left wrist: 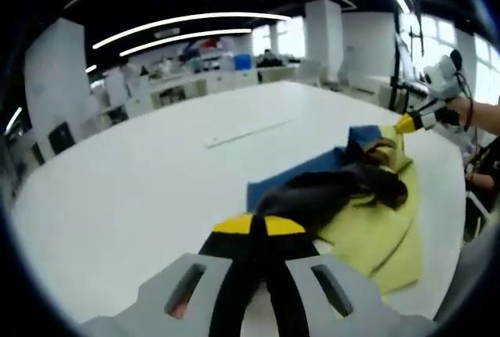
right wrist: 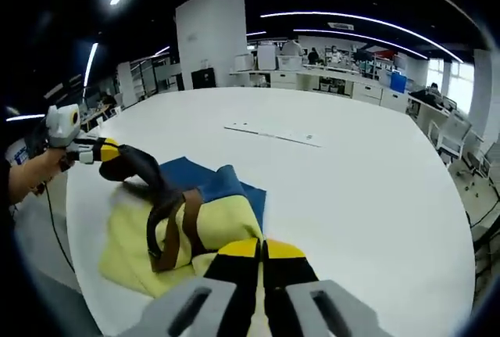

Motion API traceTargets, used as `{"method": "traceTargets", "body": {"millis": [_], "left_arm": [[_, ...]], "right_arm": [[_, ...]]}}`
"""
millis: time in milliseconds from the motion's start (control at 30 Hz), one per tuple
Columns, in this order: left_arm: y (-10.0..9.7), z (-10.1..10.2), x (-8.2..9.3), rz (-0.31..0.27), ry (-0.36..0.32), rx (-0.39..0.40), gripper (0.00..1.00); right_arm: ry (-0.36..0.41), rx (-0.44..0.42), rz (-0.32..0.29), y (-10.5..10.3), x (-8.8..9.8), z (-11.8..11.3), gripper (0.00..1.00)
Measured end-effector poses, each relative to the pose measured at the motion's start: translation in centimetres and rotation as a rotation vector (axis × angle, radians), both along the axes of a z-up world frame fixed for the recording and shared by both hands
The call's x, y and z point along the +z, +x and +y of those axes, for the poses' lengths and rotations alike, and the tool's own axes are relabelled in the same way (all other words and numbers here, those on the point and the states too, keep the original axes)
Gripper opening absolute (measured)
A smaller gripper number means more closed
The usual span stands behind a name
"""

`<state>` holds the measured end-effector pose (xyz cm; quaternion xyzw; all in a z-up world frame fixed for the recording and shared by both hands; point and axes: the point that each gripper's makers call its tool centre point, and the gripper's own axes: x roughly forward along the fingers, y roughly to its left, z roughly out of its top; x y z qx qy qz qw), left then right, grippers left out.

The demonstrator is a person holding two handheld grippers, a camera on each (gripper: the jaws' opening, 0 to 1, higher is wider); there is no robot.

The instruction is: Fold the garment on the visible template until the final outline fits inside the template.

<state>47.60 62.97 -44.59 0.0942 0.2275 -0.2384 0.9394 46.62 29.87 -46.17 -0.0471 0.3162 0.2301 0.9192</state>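
One garment (right wrist: 168, 220), pale yellow with dark and brown bands, lies bunched on the white table (right wrist: 344, 188) over one blue template (right wrist: 195, 177). Two grippers are at work: the left gripper (left wrist: 258, 226) has its jaws clenched on the dark part of the garment, and the right gripper (right wrist: 262, 249) pinches a yellow edge, jaws together.
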Motion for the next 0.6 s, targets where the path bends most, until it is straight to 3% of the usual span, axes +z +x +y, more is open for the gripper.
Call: {"method": "traceTargets", "body": {"millis": [200,600], "left_arm": [[-0.8,2.3,-1.1,0.014,0.041,0.037,0.00],[-1.9,5.5,-1.9,0.043,0.074,0.131,0.00]], "right_arm": [[0.045,-0.067,0.042,-0.1,-0.4,-0.7,0.00],[0.008,-0.114,0.067,0.2,-1.5,-1.7,0.00]]}}
